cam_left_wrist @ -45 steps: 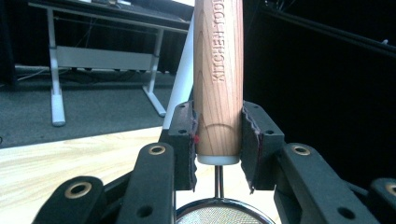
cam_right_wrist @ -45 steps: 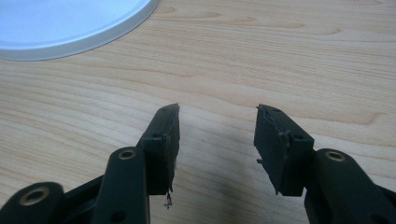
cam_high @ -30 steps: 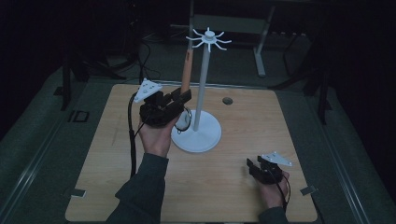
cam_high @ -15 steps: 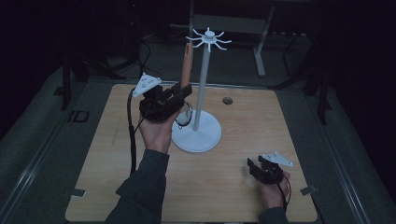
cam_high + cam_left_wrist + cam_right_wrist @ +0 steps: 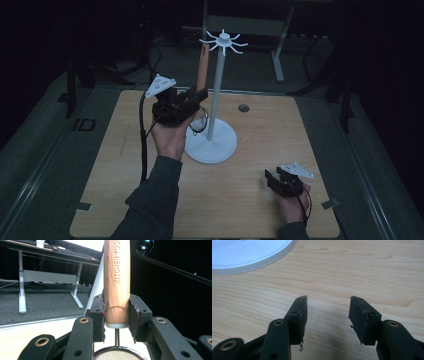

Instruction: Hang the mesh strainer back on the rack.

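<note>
My left gripper [image 5: 194, 99] is shut on the lower end of a wooden handle [image 5: 202, 67] marked "KITCHEN TOOL" [image 5: 116, 277], which it holds upright above the table's far left. A round metal mesh strainer [image 5: 199, 124] hangs below the jaws [image 5: 117, 356]. Just to the right stands a white stand [image 5: 216, 95] with a ring of hooks [image 5: 223, 41] on top and a round base [image 5: 212, 145]. The handle's top reaches nearly to the hooks. My right gripper [image 5: 274, 179] rests low at the table's front right, open with nothing between its pads [image 5: 328, 302].
The wooden table [image 5: 125, 165] has a small dark hole [image 5: 243, 107] near its far edge. The stand's white base [image 5: 247, 255] lies ahead and left of my right gripper. A metal desk frame [image 5: 280, 55] stands on the dark floor beyond the table.
My left gripper has risen slightly with the wooden-handled strainer in it. The right gripper has stayed where it was.
</note>
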A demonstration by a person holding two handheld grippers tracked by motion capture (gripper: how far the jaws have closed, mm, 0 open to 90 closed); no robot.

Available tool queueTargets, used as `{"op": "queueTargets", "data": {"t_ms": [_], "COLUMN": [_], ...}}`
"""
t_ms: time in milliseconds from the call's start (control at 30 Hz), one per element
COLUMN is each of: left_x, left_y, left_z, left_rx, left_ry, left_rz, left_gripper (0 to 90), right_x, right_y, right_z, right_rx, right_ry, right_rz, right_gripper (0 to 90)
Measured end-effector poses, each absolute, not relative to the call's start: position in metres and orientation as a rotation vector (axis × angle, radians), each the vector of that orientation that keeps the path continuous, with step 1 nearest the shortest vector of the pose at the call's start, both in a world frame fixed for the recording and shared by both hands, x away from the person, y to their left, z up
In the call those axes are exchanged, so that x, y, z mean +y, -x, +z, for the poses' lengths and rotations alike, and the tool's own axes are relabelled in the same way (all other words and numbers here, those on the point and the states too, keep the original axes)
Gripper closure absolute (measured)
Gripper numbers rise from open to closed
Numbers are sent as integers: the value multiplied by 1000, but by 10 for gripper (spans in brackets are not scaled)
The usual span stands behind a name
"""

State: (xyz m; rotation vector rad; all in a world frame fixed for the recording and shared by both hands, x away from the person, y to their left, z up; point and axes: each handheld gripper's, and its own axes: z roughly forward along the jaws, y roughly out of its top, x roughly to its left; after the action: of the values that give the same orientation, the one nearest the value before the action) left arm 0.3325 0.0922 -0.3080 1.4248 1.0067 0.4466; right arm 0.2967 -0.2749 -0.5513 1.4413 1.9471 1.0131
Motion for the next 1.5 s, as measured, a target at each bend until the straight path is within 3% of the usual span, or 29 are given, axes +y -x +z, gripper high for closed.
{"op": "queueTargets", "data": {"t_ms": [800, 900, 967, 1500], "left_x": [80, 80, 82, 91], "left_y": [-352, -354, -354, -345], "left_z": [-307, -309, -310, -309], "left_rx": [1017, 1029, 1040, 1030], "left_ry": [-1475, -1484, -1468, -1431], "left_rz": [397, 399, 409, 432], "left_gripper": [681, 657, 574, 539], "right_x": [-275, -276, -276, -275], "right_y": [-297, -297, -297, -297], "right_z": [-551, -551, -551, -551], "right_rx": [1945, 1944, 1945, 1947], "right_ry": [-1442, -1442, -1441, -1439], "right_rz": [1016, 1016, 1016, 1014], "right_gripper": [482, 482, 482, 481]}}
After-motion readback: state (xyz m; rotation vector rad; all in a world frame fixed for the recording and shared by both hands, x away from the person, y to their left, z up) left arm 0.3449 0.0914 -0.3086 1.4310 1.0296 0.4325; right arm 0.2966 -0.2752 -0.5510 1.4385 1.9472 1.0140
